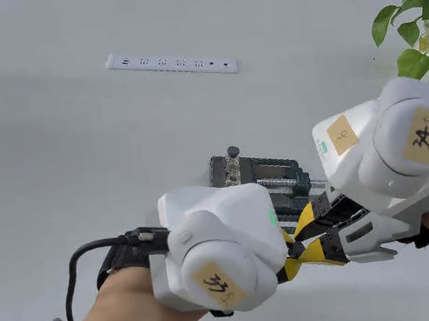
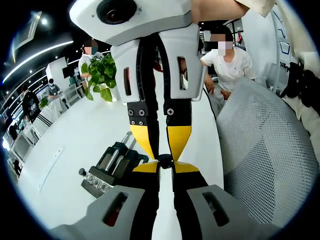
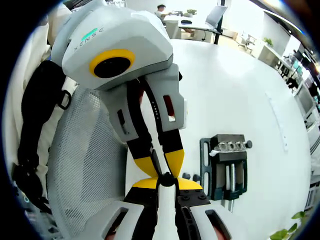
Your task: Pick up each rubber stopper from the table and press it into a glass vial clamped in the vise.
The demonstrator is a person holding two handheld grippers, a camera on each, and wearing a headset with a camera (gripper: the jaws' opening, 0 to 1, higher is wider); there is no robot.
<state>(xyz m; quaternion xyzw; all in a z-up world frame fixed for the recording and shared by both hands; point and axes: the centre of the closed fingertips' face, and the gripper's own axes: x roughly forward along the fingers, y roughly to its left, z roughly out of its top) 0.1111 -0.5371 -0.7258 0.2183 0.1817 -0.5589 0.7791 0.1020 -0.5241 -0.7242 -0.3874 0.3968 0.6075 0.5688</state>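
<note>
Left tongs (image 2: pixel 165 168) and right tongs (image 3: pixel 166 185) meet tip to tip, both pinched shut on one dark stopper (image 2: pixel 165 160), just near of the vise (image 1: pixel 257 175).

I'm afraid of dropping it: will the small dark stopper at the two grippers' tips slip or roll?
The stopper looks like dark rubber, so probably grippy, slightly squashy. It is tiny and seemingly round, so it would likely roll if dropped on the smooth table.

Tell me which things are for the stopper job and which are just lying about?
For the job: left gripper, right gripper, rubber stopper between them, vise, glass vials.
Just lying about: power strip, plant, mesh chair.
</note>
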